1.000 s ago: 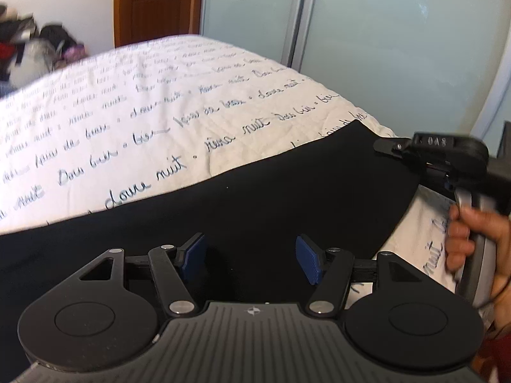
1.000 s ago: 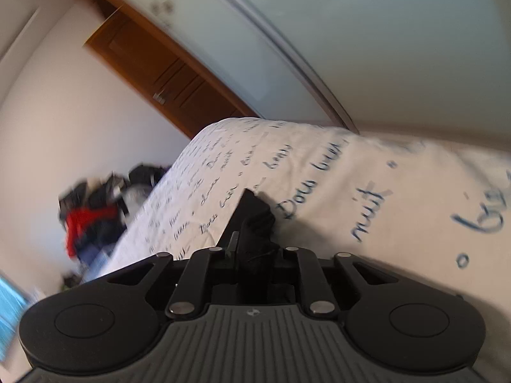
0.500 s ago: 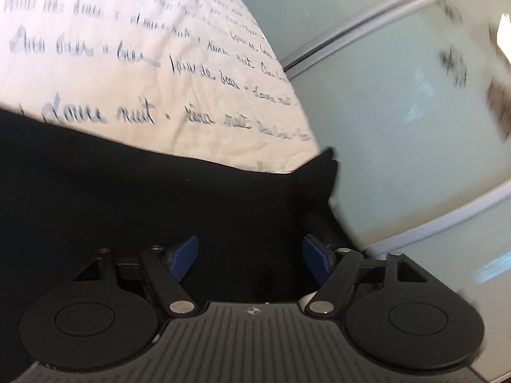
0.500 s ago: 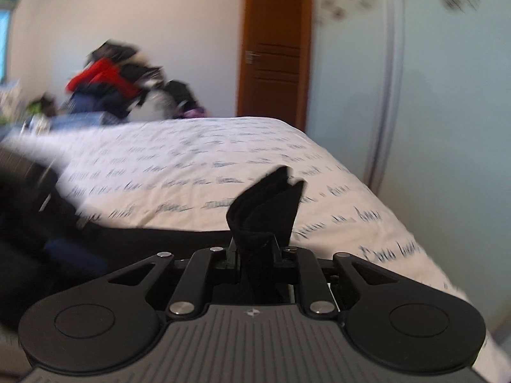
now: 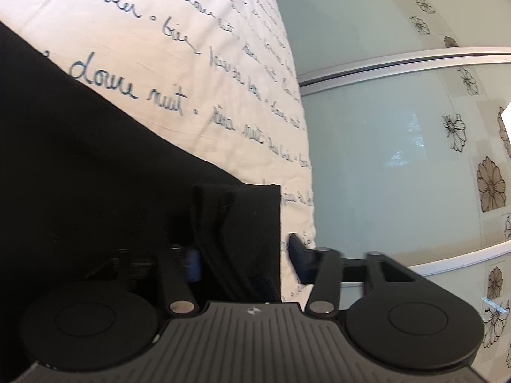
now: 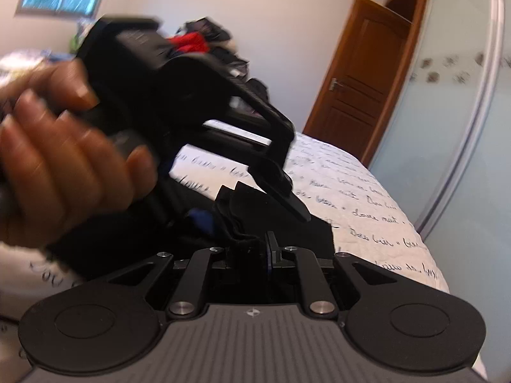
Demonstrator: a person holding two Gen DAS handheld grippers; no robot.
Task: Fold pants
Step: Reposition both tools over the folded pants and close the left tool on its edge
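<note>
Left hand-held gripper (image 5: 244, 263) now swung over to the pants (image 5: 95, 175) corner at the bed (image 5: 223, 79) edge, jaws apart, straddling the hem. Right hand-held gripper (image 6: 267, 252) clamped on bunched hem, now right beside the left. Likely handoff or two-point lift for the fold.

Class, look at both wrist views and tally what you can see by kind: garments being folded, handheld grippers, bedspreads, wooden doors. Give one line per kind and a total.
Black fabric pants: 1
Black two-finger grippers: 2, the left gripper and the right gripper
White quilted bedspread with blue handwriting print: 1
Brown wooden door: 1
Total: 5
</note>
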